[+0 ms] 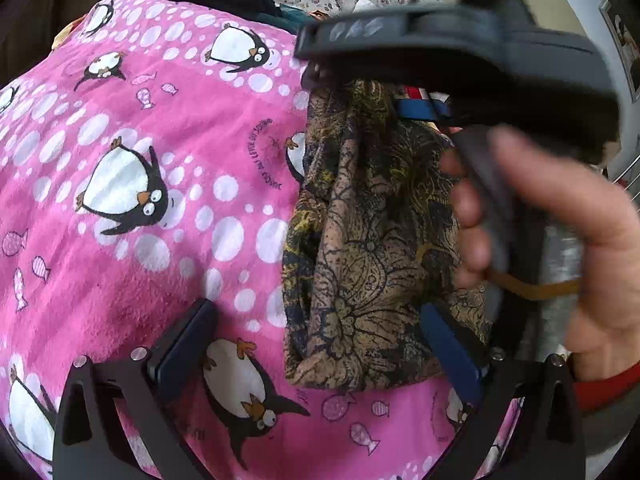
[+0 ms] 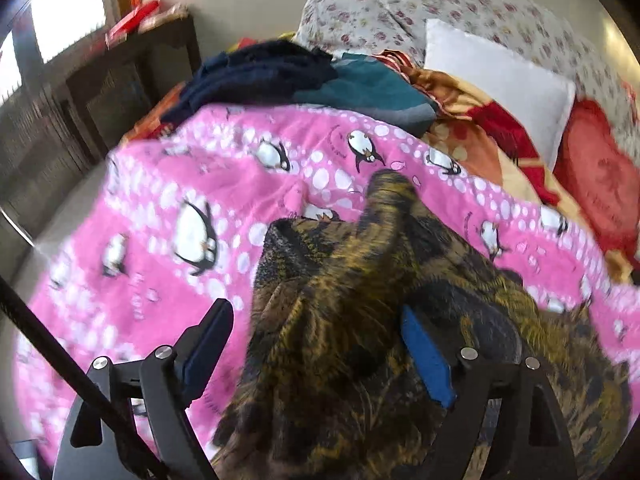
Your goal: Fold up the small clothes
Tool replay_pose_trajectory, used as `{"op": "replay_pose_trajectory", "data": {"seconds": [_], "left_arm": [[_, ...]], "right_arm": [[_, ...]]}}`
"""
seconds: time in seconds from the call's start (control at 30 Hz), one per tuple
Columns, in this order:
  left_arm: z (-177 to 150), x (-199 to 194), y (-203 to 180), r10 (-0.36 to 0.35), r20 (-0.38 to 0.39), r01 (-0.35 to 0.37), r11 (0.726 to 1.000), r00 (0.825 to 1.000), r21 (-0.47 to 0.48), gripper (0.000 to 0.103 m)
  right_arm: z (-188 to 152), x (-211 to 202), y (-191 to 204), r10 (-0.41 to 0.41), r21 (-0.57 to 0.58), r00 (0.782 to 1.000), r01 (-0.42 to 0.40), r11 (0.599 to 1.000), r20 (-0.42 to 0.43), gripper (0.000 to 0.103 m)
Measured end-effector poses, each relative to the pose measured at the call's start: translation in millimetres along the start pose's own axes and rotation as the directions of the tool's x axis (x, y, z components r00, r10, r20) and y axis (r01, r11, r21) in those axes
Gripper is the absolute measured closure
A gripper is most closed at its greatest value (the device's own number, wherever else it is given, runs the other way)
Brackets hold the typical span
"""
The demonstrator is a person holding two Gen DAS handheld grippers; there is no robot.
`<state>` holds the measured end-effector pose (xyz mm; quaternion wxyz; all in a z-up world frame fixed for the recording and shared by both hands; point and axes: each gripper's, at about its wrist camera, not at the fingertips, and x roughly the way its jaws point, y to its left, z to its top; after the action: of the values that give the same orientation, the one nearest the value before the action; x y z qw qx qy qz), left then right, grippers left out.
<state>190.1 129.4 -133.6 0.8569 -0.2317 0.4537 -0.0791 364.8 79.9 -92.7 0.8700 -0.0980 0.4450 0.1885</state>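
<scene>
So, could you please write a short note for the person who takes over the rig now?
Left gripper: jaws open, at the near edge of the brown-and-yellow floral-print garment.
Right gripper: jaws open, cloth between them, not clamped.
The garment lies bunched on the pink fleece penguin blanket.
Done: no fold visible.
Left: spread it flat and fold it; the dark blue and teal clothes lie at the far end.

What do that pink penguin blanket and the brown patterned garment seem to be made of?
Pink penguin blanket: looks like plush fleece, fuzzy and matte, with a soft napped surface. Brown patterned garment: seems a thin printed woven or knit fabric, matte, falling in soft, limp folds; exact fibre unclear.
</scene>
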Motion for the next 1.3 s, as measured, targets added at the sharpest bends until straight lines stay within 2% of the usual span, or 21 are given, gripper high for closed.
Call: {"op": "replay_pose_trajectory", "data": {"seconds": [0.03, 0.07, 0.1, 0.13, 0.17, 0.2, 0.23, 0.33, 0.5, 0.67, 0.73, 0.9, 1.0, 1.1, 1.2, 1.23, 1.3], "left_arm": [[0, 1, -1, 0.004, -0.002, -0.004, 1.0, 1.0, 0.009, 0.001], [-1, 0, -3, 0.005, 0.003, -0.005, 1.0, 1.0, 0.02, 0.006], [-1, -1, -5, 0.005, 0.013, -0.005, 0.999, 1.0, 0.032, 0.017], [0, 1, -12, 0.009, 0.02, -0.01, 0.999, 1.0, 0.05, 0.061], [1, 3, -17, -0.005, -0.005, 0.005, 0.998, 1.0, 0.067, 0.094], [2, 3, -19, -0.047, -0.028, 0.048, 0.997, 0.999, 0.059, 0.093], [0, -4, -24, -0.057, -0.015, 0.058, 0.996, 0.998, 0.067, 0.094], [-5, -29, -56, -0.062, 0.047, 0.054, 0.986, 0.997, 0.156, 0.094], [-17, -44, -128, -0.137, 0.016, 0.127, 0.947, 0.99, 0.295, 0.093], [-30, -27, -198, -0.188, -0.071, 0.201, 0.897, 0.98, 0.393, 0.094], [-40, -15, -228, -0.185, -0.102, 0.211, 0.875, 0.977, 0.435, 0.094], [-63, 28, -292, -0.189, -0.182, 0.257, 0.82, 0.965, 0.511, 0.093], [-76, 60, -323, -0.165, -0.223, 0.262, 0.799, 0.961, 0.541, 0.093], [-90, 87, -343, -0.145, -0.246, 0.262, 0.787, 0.959, 0.559, 0.093], [-107, 104, -350, -0.097, -0.281, 0.247, 0.783, 0.955, 0.571, 0.089], [-107, 106, -347, -0.093, -0.306, 0.258, 0.787, 0.947, 0.56, 0.084], [-105, 99, -342, -0.114, -0.337, 0.292, 0.786, 0.935, 0.545, 0.074]], "right_arm": [[-1, 1, 0, -0.029, -0.012, 0.999, 0.029, 1.0, 0.017, 0.033], [-3, -2, -2, -0.042, -0.016, 0.999, 0.042, 0.999, 0.036, 0.04], [-5, -6, -7, -0.025, -0.005, 0.998, 0.025, 1.0, 0.053, 0.054], [-7, -13, -14, 0.0, 0.011, 0.998, -0.001, 1.0, 0.068, 0.075], [-8, -19, -20, 0.023, 0.026, 0.997, -0.025, 0.999, 0.074, 0.078], [-10, -29, -29, 0.065, 0.049, 0.994, -0.069, 0.996, 0.087, 0.08], [-11, -36, -35, 0.099, 0.069, 0.99, -0.106, 0.992, 0.098, 0.081], [-20, -72, -68, 0.177, 0.118, 0.972, -0.195, 0.974, 0.154, 0.081], [-36, -125, -128, 0.219, 0.167, 0.954, -0.255, 0.952, 0.206, 0.081], [-69, -171, -191, 0.118, 0.179, 0.964, -0.164, 0.97, 0.24, 0.087], [-82, -181, -215, 0.078, 0.202, 0.966, -0.13, 0.971, 0.245, 0.092], [-120, -194, -285, -0.006, 0.279, 0.969, -0.065, 0.958, 0.248, 0.094], [-137, -188, -317, -0.053, 0.319, 0.972, -0.024, 0.947, 0.23, 0.094], [-154, -167, -343, -0.113, 0.364, 0.978, 0.043, 0.931, 0.176, 0.094], [-166, -135, -361, -0.19, 0.398, 0.977, 0.138, 0.907, 0.094, 0.101], [-171, -124, -369, -0.184, 0.418, 0.98, 0.137, 0.898, 0.073, 0.101], [-184, -115, -385, -0.107, 0.504, 0.991, 0.053, 0.862, 0.08, 0.101]]}}
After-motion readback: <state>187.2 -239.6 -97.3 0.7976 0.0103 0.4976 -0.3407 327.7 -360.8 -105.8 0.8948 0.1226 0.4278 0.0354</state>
